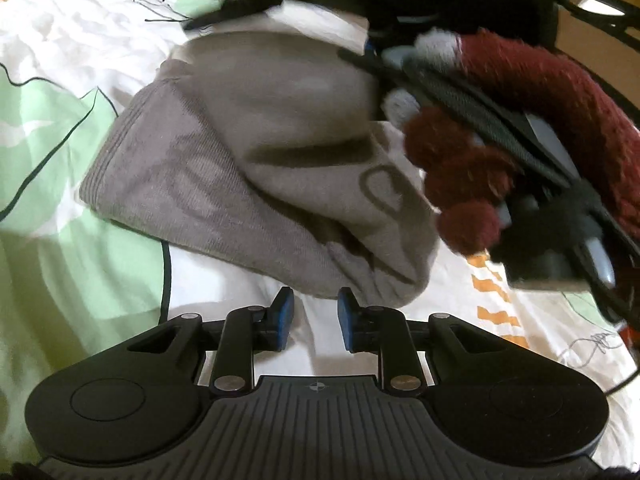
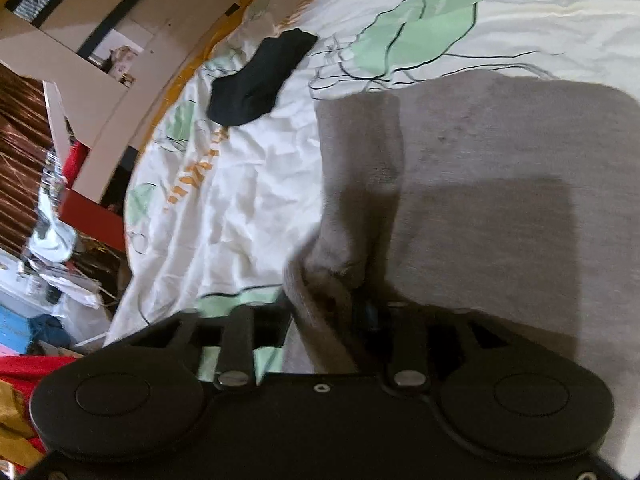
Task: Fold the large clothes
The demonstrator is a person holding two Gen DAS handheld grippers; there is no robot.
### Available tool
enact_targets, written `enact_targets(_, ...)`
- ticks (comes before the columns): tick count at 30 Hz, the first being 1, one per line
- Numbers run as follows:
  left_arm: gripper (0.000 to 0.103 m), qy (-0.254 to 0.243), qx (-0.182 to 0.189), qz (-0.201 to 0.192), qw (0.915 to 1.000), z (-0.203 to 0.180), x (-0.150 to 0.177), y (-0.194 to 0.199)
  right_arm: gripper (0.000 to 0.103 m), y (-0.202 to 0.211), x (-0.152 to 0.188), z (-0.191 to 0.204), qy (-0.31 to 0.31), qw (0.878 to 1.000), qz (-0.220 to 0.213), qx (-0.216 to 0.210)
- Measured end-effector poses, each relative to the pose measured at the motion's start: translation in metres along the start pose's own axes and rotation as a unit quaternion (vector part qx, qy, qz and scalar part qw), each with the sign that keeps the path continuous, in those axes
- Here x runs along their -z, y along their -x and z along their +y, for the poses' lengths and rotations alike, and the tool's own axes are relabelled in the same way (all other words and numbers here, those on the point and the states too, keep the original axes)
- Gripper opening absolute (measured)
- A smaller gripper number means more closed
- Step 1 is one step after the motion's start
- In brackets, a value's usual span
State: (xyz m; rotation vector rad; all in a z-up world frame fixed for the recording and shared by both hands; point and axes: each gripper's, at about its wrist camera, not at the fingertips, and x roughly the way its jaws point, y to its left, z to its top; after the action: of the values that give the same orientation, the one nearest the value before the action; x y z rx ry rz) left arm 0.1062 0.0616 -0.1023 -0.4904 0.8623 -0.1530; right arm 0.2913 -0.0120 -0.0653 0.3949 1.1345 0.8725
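Observation:
A grey garment [image 1: 256,152] lies bunched on the bed just beyond my left gripper [image 1: 316,312]. Its blue pads [image 1: 285,318] stand a little apart with only white sheet between them. At the right, a hand in a dark red glove [image 1: 460,184] holds my right gripper [image 1: 370,54], which reaches onto the garment's far side. In the right wrist view the grey garment [image 2: 500,168] spreads flat. One narrow fold [image 2: 360,184] of it runs down between the jaws of my right gripper [image 2: 324,308]. The jaws stand wide, a dark gap shows beside the right pad [image 2: 370,312], and the left tip is hidden.
The bed sheet [image 2: 248,208] is white with green leaf prints. A black garment [image 2: 260,80] lies further up the bed. The bed's edge runs along the left of the right wrist view, with red furniture [image 2: 92,212] and clutter beyond.

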Motion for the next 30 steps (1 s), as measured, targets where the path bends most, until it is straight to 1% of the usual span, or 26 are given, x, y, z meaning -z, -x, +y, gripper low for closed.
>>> enact_targets(1, 0.024, -0.005, 0.001, -0.002, 1.0, -0.001, 0.0, 0.002, 0.061, -0.001, -0.002, 0.0, -0.007, 1.0, -0.001, -0.015)
enact_targets(4, 0.024, -0.024, 0.007, -0.009, 0.9997, -0.006, -0.002, 0.012, 0.061, 0.018, -0.007, 0.001, -0.02, 0.997, -0.019, -0.071)
enact_targets(6, 0.027, -0.027, 0.018, -0.015, 0.9994, -0.008, -0.003, 0.017, 0.061, 0.039, -0.009, 0.004, -0.008, 0.996, -0.035, -0.086)
enact_targets(8, 0.034, -0.018, 0.026, -0.027, 0.9991, -0.003, 0.003, 0.03, 0.061, 0.065, -0.009, 0.004, 0.008, 0.995, -0.056, -0.086)
enact_targets(11, 0.047, -0.003, 0.029, -0.051, 0.9982, 0.003, -0.001, 0.038, 0.061, 0.105, -0.002, -0.005, 0.027, 0.994, -0.089, -0.062)
enact_targets(13, 0.048, 0.007, 0.022, -0.071, 0.9972, 0.006, -0.007, 0.043, 0.061, 0.118, 0.005, -0.009, 0.034, 0.993, -0.107, -0.036)
enact_targets(15, 0.052, 0.018, 0.01, -0.091, 0.9957, 0.007, -0.013, 0.048, 0.061, 0.131, 0.017, -0.017, 0.043, 0.992, -0.122, -0.004)
enact_targets(17, 0.054, 0.027, -0.006, -0.108, 0.9937, 0.01, -0.021, 0.052, 0.061, 0.139, 0.032, -0.026, 0.046, 0.99, -0.129, 0.017)
enact_targets(19, 0.054, 0.037, -0.031, -0.124, 0.9912, 0.011, -0.032, 0.053, 0.061, 0.142, 0.047, -0.034, 0.045, 0.99, -0.131, 0.033)
enact_targets(21, 0.055, 0.046, -0.045, -0.134, 0.9889, 0.013, -0.038, 0.055, 0.061, 0.143, 0.061, -0.04, 0.045, 0.989, -0.131, 0.048)
enact_targets(23, 0.056, 0.047, -0.052, -0.133, 0.9886, 0.014, -0.045, 0.054, 0.061, 0.142, 0.071, -0.043, 0.043, 0.989, -0.131, 0.055)
enact_targets(26, 0.055, 0.039, -0.075, -0.126, 0.9885, 0.013, -0.05, 0.047, 0.061, 0.138, 0.08, -0.047, 0.042, 0.989, -0.128, 0.058)
enact_targets(27, 0.055, 0.05, -0.079, -0.124, 0.9878, 0.015, -0.051, 0.044, 0.061, 0.136, 0.082, -0.047, 0.042, 0.989, -0.126, 0.058)
enact_targets(28, 0.054, 0.062, -0.075, -0.125, 0.9873, 0.02, -0.051, 0.045, 0.061, 0.136, 0.084, -0.049, 0.043, 0.989, -0.125, 0.058)
enact_targets(30, 0.046, 0.087, -0.06, -0.133, 0.9855, 0.03, -0.047, 0.048, 0.061, 0.134, 0.087, -0.049, 0.046, 0.989, -0.125, 0.058)
